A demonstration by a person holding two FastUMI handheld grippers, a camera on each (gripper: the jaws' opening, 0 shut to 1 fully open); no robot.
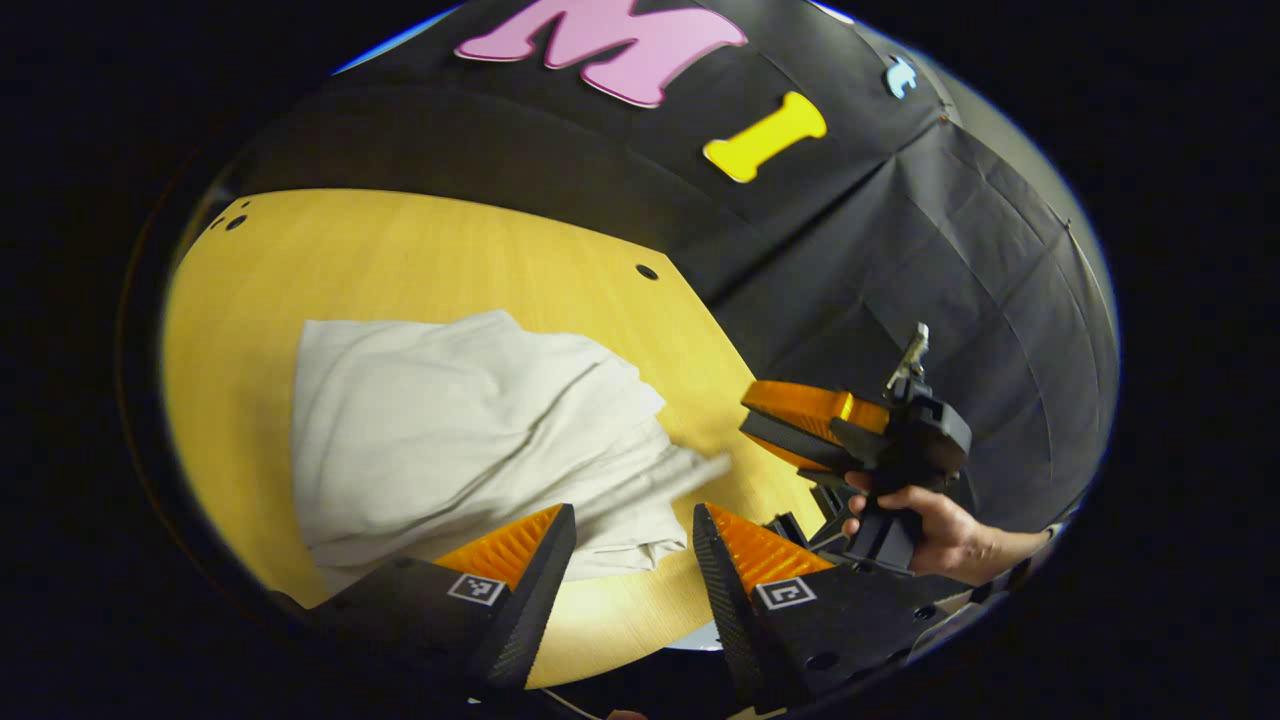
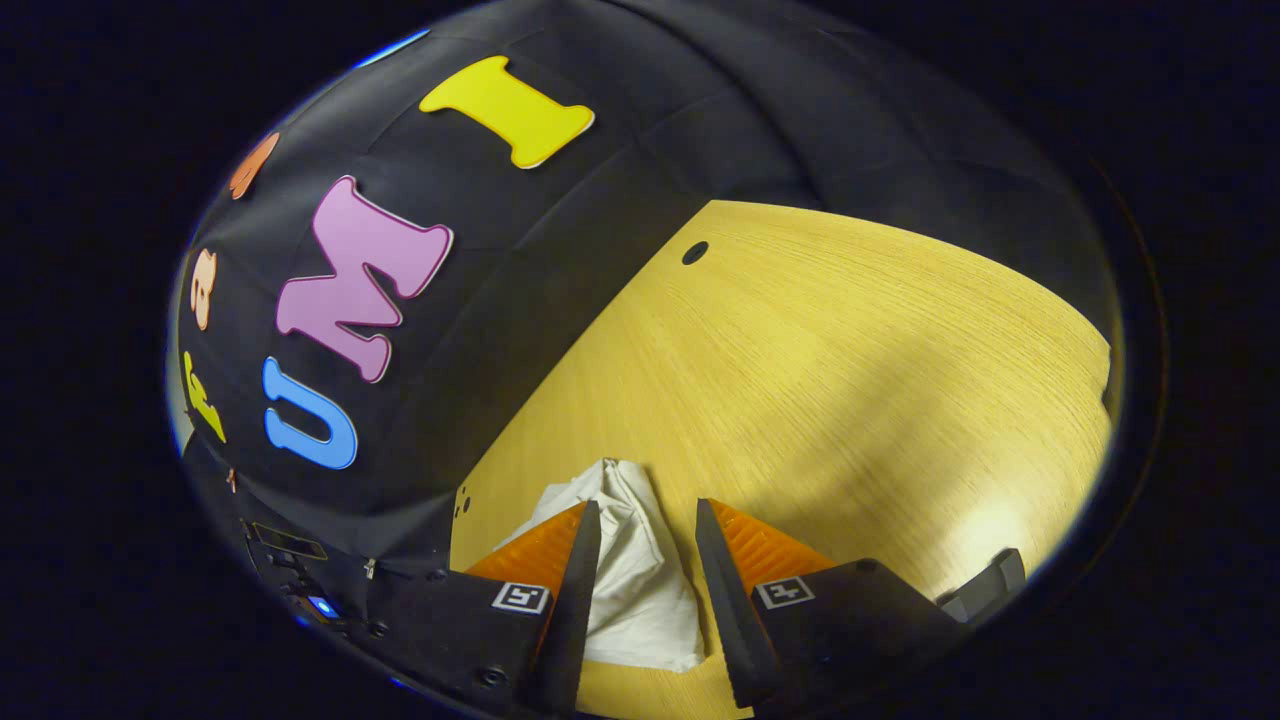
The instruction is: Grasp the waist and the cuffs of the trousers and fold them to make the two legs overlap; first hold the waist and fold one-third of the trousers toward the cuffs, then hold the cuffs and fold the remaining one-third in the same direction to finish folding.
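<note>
The pale off-white trousers (image 1: 460, 430) lie in a folded, creased bundle on the yellow wooden table (image 1: 400, 260). My left gripper (image 1: 635, 512) stands open just above the bundle's near right corner, with nothing pinched between its fingers. To the right, off the cloth, a hand (image 1: 940, 525) holds my right gripper (image 1: 775, 445) over the table's right edge. In the right gripper view the right gripper (image 2: 648, 505) is open; the trousers (image 2: 630, 590) lie on the table below the gap, touching neither finger.
Black cloth walls close in the table at the back and side. A small dark hole (image 1: 647, 271) sits near the table's far edge; it also shows in the right gripper view as the hole (image 2: 694, 252). Bare tabletop (image 2: 850, 380) spreads beyond the bundle.
</note>
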